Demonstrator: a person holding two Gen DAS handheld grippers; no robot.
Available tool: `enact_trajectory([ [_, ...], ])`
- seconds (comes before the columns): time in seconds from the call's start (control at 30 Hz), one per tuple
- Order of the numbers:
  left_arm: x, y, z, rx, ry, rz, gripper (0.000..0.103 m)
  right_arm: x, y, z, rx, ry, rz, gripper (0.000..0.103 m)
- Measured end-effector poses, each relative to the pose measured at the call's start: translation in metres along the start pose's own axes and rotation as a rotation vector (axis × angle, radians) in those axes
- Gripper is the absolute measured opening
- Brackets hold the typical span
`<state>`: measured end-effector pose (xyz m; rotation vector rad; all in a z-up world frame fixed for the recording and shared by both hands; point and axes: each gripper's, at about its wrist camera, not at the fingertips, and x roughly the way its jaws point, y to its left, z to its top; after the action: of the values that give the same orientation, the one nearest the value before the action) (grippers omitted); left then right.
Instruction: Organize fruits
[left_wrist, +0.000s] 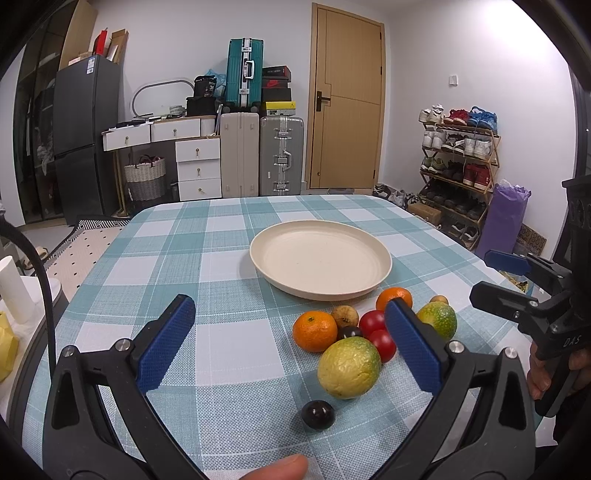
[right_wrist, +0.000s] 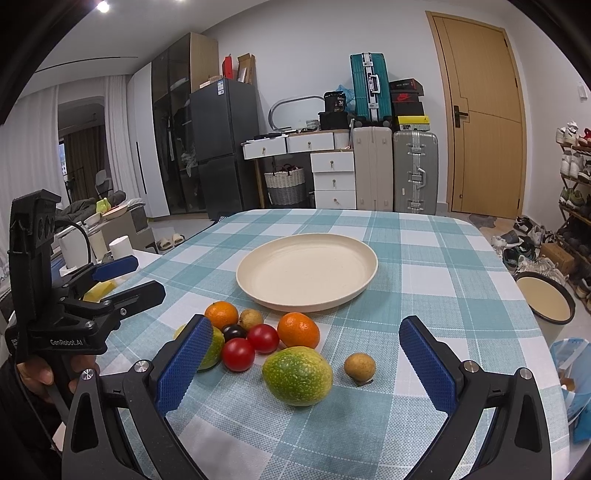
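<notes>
A cream plate (left_wrist: 320, 258) (right_wrist: 306, 271) stands empty on the checked tablecloth. In front of it lies a cluster of fruit: two oranges (left_wrist: 315, 330) (right_wrist: 298, 329), two red tomatoes (left_wrist: 372, 322) (right_wrist: 238, 354), two yellow-green passion fruits (left_wrist: 349, 367) (right_wrist: 297, 375), small brown longans (left_wrist: 344, 316) (right_wrist: 359, 366) and dark round fruits (left_wrist: 318, 414) (right_wrist: 233, 331). My left gripper (left_wrist: 291, 339) is open and empty, hovering just before the cluster. My right gripper (right_wrist: 306, 363) is open and empty, framing the near passion fruit and a longan.
The table's edges fall off left and right. A bowl (right_wrist: 546, 297) sits on the floor at right, by a shoe rack (left_wrist: 458, 166). Suitcases (left_wrist: 280, 155), drawers and a fridge (left_wrist: 86, 133) stand behind. Each gripper shows in the other's view: the right one (left_wrist: 524, 284), the left one (right_wrist: 122, 277).
</notes>
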<state>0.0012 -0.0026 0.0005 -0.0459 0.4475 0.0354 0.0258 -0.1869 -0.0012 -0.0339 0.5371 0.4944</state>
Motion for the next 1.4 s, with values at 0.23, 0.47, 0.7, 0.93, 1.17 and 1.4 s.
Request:
enact_trajectory([
  [0.23,-0.0004,0.0007,-0.0001,0.0,0.001,-0.001,0.102,0.0003,0.0009,0.0001,-0.005,-0.002,0.001,0.103],
  [0.47,0.0004,0.0003,0.0,0.003,0.002,-0.005,0.102,0.0004,0.0029,0.0003,-0.002,-0.004,-0.001,0.103],
  [0.7,0.0002,0.0003,-0.0005,0.0,0.001,-0.005,0.102,-0.0004,0.0024,0.0002,0.0,-0.005,-0.002,0.103],
  [0.93,0.0004,0.0005,-0.0006,0.0,0.0,-0.006,0.102,-0.0004,0.0028,-0.0002,-0.002,-0.006,-0.003,0.103],
  [1.17,0.0004,0.0007,-0.0005,0.0,0.001,-0.006,0.102,-0.0006,0.001,-0.0017,0.003,-0.004,-0.007,0.103],
  [1.4,0.0018,-0.0018,-0.0002,0.003,0.007,-0.019,0.102,-0.0022,0.0021,-0.0019,0.002,-0.006,-0.031,0.103],
])
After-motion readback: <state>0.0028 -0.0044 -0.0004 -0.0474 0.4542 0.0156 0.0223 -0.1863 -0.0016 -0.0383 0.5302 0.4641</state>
